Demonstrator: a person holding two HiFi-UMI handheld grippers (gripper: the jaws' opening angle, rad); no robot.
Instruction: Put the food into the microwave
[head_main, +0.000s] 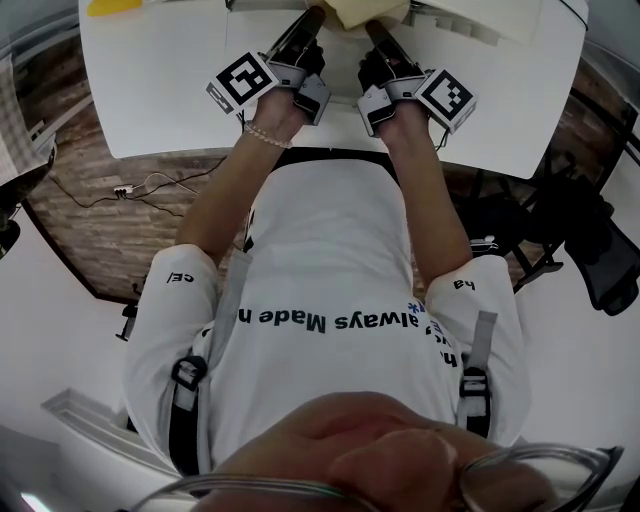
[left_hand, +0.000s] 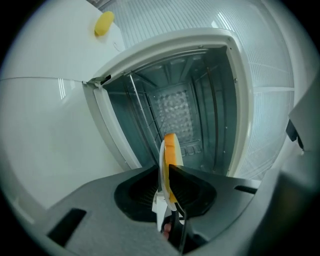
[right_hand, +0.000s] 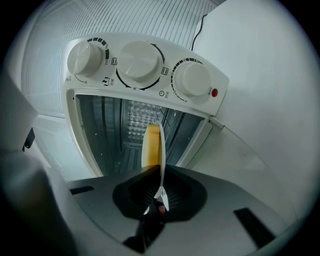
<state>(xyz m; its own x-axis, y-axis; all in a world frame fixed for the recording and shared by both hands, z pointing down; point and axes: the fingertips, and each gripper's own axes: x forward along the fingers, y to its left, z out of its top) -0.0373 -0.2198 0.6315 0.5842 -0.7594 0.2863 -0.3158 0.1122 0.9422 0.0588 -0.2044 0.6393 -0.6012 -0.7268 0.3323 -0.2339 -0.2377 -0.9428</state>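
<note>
The microwave (right_hand: 135, 100) has a glossy white plastic shell, smooth plastic knobs (right_hand: 137, 62), and a dull metal cavity with wire racks (left_hand: 145, 112). The plate (left_hand: 161, 170) is glossy white; the worktop (head_main: 170, 90) smooth, matt white.

Arms (head_main: 432, 190) stretched forward, parallel; left gripper (head_main: 309, 22) and right gripper (head_main: 377, 32) each clamp 2 jaws on plate (left_hand: 161, 165) rim.

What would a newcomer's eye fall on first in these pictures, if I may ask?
First, the white plate carrying orange food, seen edge-on and clamped from both sides by the left gripper and the right gripper. It is held right in front of the open microwave on the white table. Next, the three white knobs in a row above the opening.
</note>
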